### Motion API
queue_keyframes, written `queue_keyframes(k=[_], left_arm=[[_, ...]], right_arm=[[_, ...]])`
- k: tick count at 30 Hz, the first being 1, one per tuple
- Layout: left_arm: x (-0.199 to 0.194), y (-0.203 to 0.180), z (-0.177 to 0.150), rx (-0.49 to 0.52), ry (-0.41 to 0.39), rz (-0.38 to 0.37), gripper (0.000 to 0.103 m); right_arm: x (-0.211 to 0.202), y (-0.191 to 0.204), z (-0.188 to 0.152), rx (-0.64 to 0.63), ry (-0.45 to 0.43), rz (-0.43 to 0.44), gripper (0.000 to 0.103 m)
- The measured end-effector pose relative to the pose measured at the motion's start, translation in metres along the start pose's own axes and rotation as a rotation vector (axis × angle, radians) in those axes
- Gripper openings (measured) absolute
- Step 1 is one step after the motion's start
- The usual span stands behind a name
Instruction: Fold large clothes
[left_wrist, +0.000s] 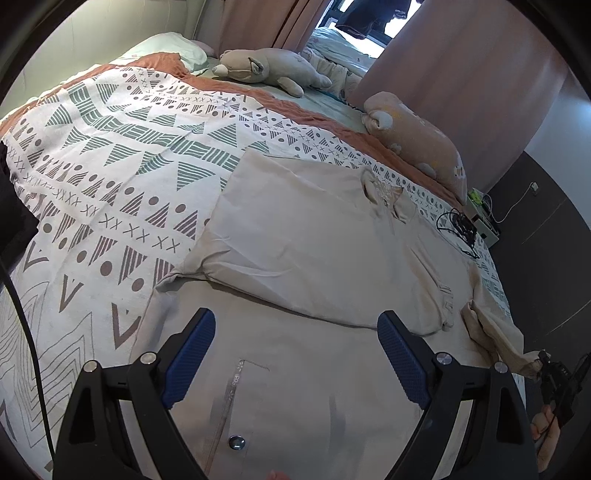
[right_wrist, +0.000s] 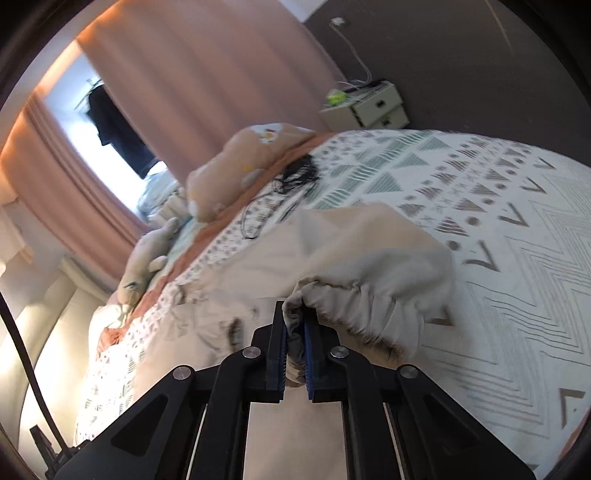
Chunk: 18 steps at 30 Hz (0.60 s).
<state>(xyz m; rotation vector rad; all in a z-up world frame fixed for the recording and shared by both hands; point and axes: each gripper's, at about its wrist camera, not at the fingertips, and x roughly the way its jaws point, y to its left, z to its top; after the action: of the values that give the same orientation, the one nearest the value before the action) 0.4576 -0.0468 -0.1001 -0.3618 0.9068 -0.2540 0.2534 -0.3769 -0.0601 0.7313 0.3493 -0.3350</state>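
Beige garment (left_wrist: 314, 236): 1; hand-held grippers: 2

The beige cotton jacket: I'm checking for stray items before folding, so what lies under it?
The beige cotton jacket lies on the white geometric-patterned bedspread, which shows all around it. Whether anything else sits beneath is hidden by the fabric. The tangled black cable lies beside it, not under.

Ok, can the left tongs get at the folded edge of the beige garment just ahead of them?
Probably yes. The left tongs stand open above the beige garment, with nothing between them and the fold. The right tongs are shut on a sleeve cuff off to the side.
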Motion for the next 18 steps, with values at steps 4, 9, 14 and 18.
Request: queue_keyframes(k=[4, 9, 14, 18], left_arm=[[-0.004, 0.007, 0.002, -0.017, -0.010, -0.005, 0.091], [-0.009, 0.021, 0.007, -0.055, -0.022, -0.008, 0.091], [-0.011, 0.038, 0.014, -0.113, -0.033, -0.016, 0.091], [-0.008, 0.047, 0.017, -0.146, -0.028, -0.018, 0.091]], right_arm=[[0.009, 0.048, 0.001, -0.093, -0.017, 0.068, 0.003], [0.033, 0.098, 0.002, -0.176, 0.009, 0.159, 0.002], [0.051, 0.150, 0.003, -0.269, 0.027, 0.240, 0.001], [0.076, 0.171, 0.002, -0.319, 0.065, 0.296, 0.001]])
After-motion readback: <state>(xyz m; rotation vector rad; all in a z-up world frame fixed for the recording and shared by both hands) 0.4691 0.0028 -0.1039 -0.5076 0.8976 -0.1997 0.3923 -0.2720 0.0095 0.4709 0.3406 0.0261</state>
